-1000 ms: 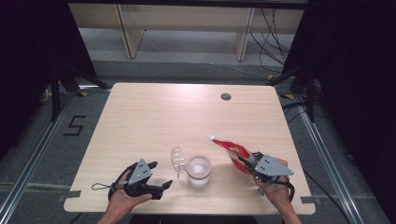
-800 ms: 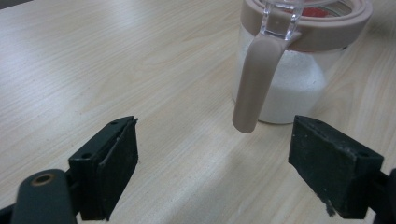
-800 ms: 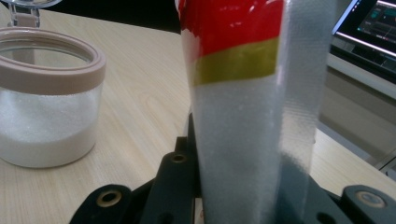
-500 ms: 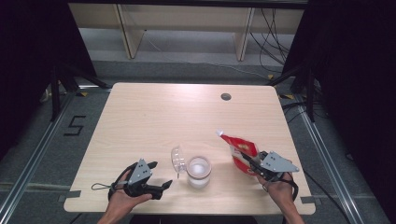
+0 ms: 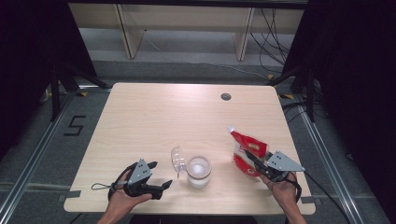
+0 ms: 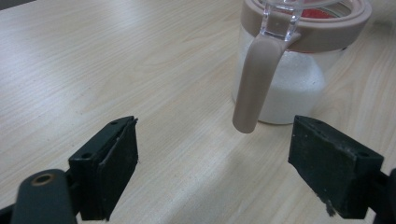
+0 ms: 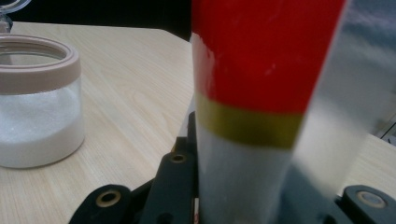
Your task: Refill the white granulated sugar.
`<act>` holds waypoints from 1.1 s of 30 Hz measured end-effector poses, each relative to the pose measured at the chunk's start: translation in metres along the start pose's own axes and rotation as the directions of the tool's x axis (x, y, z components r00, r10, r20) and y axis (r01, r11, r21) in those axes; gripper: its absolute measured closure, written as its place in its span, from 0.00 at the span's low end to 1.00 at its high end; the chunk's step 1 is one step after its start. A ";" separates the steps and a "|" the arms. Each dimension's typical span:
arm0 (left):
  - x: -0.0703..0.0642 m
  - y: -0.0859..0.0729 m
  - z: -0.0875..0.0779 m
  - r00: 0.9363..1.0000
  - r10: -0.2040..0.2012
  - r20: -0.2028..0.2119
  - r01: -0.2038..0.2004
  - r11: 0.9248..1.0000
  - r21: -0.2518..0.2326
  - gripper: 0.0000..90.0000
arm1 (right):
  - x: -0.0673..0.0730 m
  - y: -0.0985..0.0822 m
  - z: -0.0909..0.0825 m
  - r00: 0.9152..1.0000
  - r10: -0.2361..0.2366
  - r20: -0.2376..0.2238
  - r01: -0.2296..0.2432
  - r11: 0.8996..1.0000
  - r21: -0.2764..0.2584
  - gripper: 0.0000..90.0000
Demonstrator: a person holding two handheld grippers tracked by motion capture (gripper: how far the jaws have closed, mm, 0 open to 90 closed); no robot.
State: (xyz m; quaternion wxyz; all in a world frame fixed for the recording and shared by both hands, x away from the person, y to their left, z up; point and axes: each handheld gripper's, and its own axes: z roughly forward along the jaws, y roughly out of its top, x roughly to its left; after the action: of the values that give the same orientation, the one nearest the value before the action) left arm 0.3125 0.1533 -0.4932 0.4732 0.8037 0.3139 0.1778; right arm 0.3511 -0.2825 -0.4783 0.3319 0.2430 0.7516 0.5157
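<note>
Pale woodgrain table (image 5: 154, 116); glossy red pouch (image 5: 247, 151); clear jar (image 5: 198, 171).

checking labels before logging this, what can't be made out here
- Red pouch: print too small in the high view; in the right gripper view its top is cut off by the frame edge.
- Right gripper: jaw tips hidden behind the pouch.
- Jar: rim cut off in the left gripper view.
</note>
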 end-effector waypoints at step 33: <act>0.000 0.000 0.000 1.000 -0.013 0.002 0.013 1.000 -0.015 0.17 | 0.023 0.003 -0.036 0.955 0.287 0.076 -0.289 0.957 0.014 0.42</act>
State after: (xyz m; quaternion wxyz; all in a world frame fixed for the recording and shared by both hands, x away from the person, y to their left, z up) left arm 0.3123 0.1537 -0.4932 0.4807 0.7982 0.3174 0.1762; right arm 0.3093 -0.2875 -0.4725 0.2775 0.3727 0.7019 0.5398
